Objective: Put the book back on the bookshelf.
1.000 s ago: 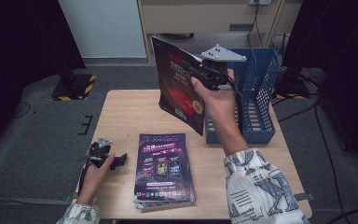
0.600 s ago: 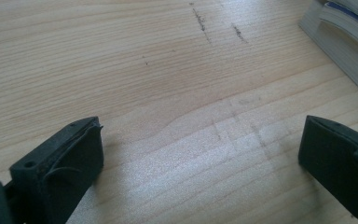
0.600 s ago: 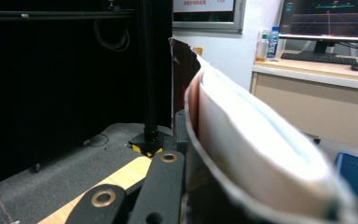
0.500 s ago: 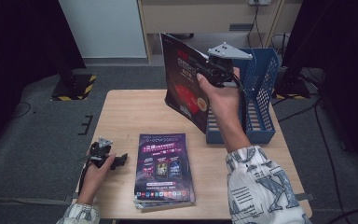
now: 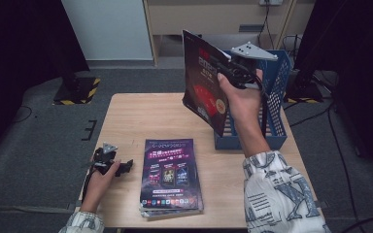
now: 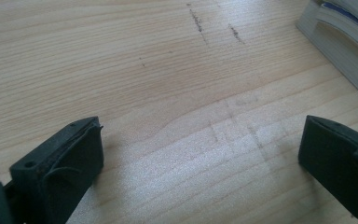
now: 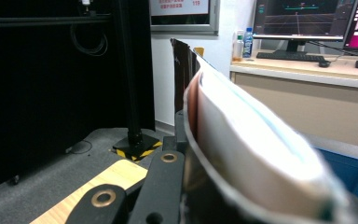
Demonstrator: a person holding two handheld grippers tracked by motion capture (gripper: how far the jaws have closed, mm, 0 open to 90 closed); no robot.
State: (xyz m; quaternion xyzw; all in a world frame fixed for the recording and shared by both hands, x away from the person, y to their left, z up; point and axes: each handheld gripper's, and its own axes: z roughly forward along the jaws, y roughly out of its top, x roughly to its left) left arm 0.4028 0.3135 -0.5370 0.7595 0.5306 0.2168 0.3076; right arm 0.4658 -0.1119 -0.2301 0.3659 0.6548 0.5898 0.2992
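Carried rightward since a second ago, the magazine, clamped in the right gripper jaws, is nearing the blue basket; left gripper is resting wide open, empty, on the surface.

A stack of magazines lies on the table near its front edge, with the left gripper resting just to its left. The basket stands at the table's right rear. The right gripper holds a magazine upright in the air, just left of the basket.
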